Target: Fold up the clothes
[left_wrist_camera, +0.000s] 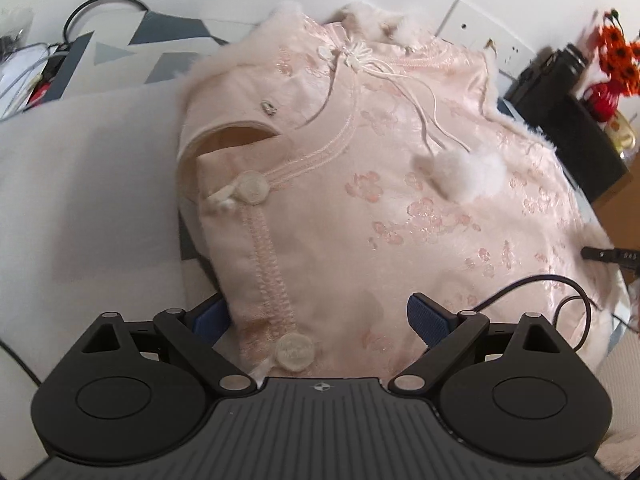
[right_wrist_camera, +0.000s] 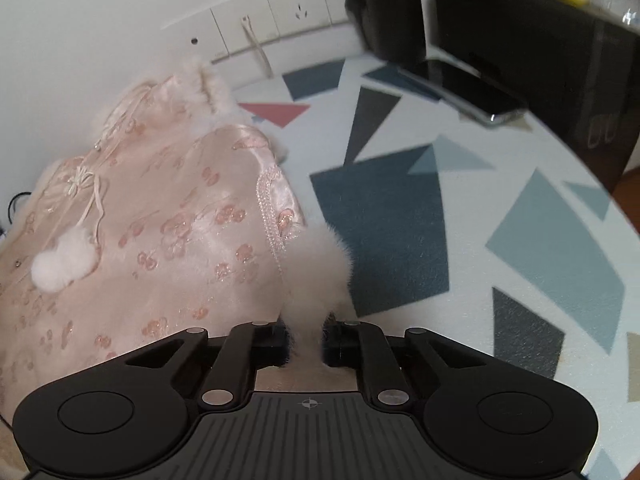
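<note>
Pink brocade, slippery and padded: the fur-trimmed vest [left_wrist_camera: 360, 184] lies face up on the patterned tablecloth [right_wrist_camera: 540, 240], its collar toward the wall sockets [right_wrist_camera: 296, 6] and its hem toward me. My right gripper [right_wrist_camera: 306, 338] is clenched on the fluffy fur trim [right_wrist_camera: 320, 276] at the vest's hem corner; the fur bulges out between the pads. My left gripper [left_wrist_camera: 316, 320] is released, jaws standing wide, straddling the hem beside the lower frog button [left_wrist_camera: 296, 354] without pinching anything yet.

To fold this well, I'd judge the left should bite through both layers of the hem, not just the top flap, and avoid the button so the pads sit flat. Satin like this will likely slide, so both corners ought to lift together and travel evenly toward the collar. The pom-pom [left_wrist_camera: 464, 178] on its cord [left_wrist_camera: 424, 108] lies loose on the chest; I'd watch that it stays tucked inside rather than dragging out. The black cable [left_wrist_camera: 560, 280] over the vest's right edge could snag.
</note>
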### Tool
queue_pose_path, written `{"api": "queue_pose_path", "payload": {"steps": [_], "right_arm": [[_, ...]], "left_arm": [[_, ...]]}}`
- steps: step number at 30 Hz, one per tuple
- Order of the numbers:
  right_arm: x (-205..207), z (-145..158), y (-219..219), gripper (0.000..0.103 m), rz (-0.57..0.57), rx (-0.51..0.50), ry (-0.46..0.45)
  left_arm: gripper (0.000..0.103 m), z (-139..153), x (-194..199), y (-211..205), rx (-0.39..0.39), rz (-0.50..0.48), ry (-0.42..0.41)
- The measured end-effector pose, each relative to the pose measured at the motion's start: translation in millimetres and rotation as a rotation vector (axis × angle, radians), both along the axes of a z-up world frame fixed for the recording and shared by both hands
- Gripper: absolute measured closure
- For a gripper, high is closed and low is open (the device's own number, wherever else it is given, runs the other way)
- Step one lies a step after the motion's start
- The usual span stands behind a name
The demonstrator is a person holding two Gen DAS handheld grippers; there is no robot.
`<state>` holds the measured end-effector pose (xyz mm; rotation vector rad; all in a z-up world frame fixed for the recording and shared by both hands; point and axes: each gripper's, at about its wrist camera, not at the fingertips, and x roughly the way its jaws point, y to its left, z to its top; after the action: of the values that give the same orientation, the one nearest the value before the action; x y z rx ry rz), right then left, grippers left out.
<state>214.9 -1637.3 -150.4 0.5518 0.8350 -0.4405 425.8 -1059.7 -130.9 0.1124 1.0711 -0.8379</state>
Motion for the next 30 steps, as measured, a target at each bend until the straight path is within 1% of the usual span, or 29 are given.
{"api": "queue_pose_path", "payload": {"steps": [1, 3, 5, 8, 10, 11, 12, 13, 14, 15, 16, 18, 20, 21, 22, 23, 24, 26, 27, 28, 30], "right_arm": [[0.2, 0.3, 0.9, 0.085, 0.015, 0.003, 0.005], [-1.1, 1.7, 3.9, 0.062, 0.041, 0.006, 0.005], [-4.1, 2.1, 6.8, 0.06, 0.056, 0.01, -0.003], [-9.8, -4.3, 5.6, 0.061, 0.029, 0.04, -0.014], [-12.5, -6.5, 4.4, 0.062, 0.004, 0.065, -0.031], [-12.6, -6.9, 3.7, 0.062, -0.005, 0.079, -0.037], [-11.8, -7.5, 3.2, 0.062, -0.01, 0.094, -0.043], [-10.5, -8.0, 3.4, 0.063, -0.011, 0.106, -0.045], [-8.8, -7.7, 4.7, 0.067, -0.006, 0.112, -0.047], [-7.1, -7.2, 6.3, 0.067, 0.001, 0.116, -0.049], [-5.4, -6.6, 7.9, 0.067, 0.008, 0.12, -0.05], [-2.5, -6.2, 11.3, 0.068, 0.024, 0.126, -0.047], [-0.7, -7.2, 15.0, 0.067, 0.043, 0.127, -0.031], [-0.3, -7.8, 16.7, 0.066, 0.048, 0.115, -0.02], [-0.7, -7.9, 17.6, 0.066, 0.044, 0.098, -0.018], [-1.6, -7.9, 17.2, 0.061, 0.035, 0.084, -0.019], [-2.1, -8.1, 16.2, 0.058, 0.024, 0.077, -0.024], [-1.4, -9.3, 14.6, 0.059, 0.017, 0.074, -0.027], [0.2, -9.5, 15.7, 0.072, 0.027, 0.069, -0.022], [2.2, -9.6, 17.3, 0.083, 0.042, 0.064, -0.014], [2.5, -7.5, 20.6, 0.091, 0.053, 0.052, -0.014]], "left_arm": [[0.008, 1.1, 0.1, 0.8, 0.0, -0.006, 0.0], [0.008, 3.7, -0.2, 5.9, -0.006, -0.008, 0.009], [0.008, 4.4, -0.5, 16.1, -0.015, 0.01, 0.039], [0.008, 2.3, -1.0, 30.3, -0.045, 0.033, 0.097], [0.01, 2.2, -3.0, 35.0, -0.077, 0.034, 0.11], [0.016, 2.0, -3.3, 35.0, -0.096, 0.026, 0.114], [0.035, 2.1, -2.9, 33.9, -0.108, 0.026, 0.114], [0.045, 2.8, -1.4, 32.2, -0.094, 0.04, 0.099], [0.053, 3.6, 0.2, 31.1, -0.082, 0.056, 0.082], [0.067, 5.2, 2.7, 33.1, -0.077, 0.08, 0.055], [0.069, 6.5, 5.3, 35.5, -0.075, 0.104, 0.033], [0.068, 6.8, 12.4, 44.6, -0.1, 0.157, 0.019], [0.063, 3.3, 16.3, 46.7, -0.084, 0.163, 0.018], [0.047, 0.6, 17.7, 46.1, -0.078, 0.151, 0.034], [0.032, -1.2, 17.3, 45.0, -0.092, 0.131, 0.051], [0.025, -2.7, 16.7, 43.5, -0.102, 0.112, 0.065], [0.018, -2.9, 15.2, 40.2, -0.097, 0.094, 0.066], [0.018, -2.5, 13.0, 32.4, -0.077, 0.063, 0.048], [0.028, -2.3, 12.1, 28.6, -0.075, 0.045, 0.04], [0.052, -2.3, 11.9, 26.1, -0.078, 0.034, 0.043], [0.069, -2.7, 13.6, 26.5, -0.068, 0.041, 0.051]]}}
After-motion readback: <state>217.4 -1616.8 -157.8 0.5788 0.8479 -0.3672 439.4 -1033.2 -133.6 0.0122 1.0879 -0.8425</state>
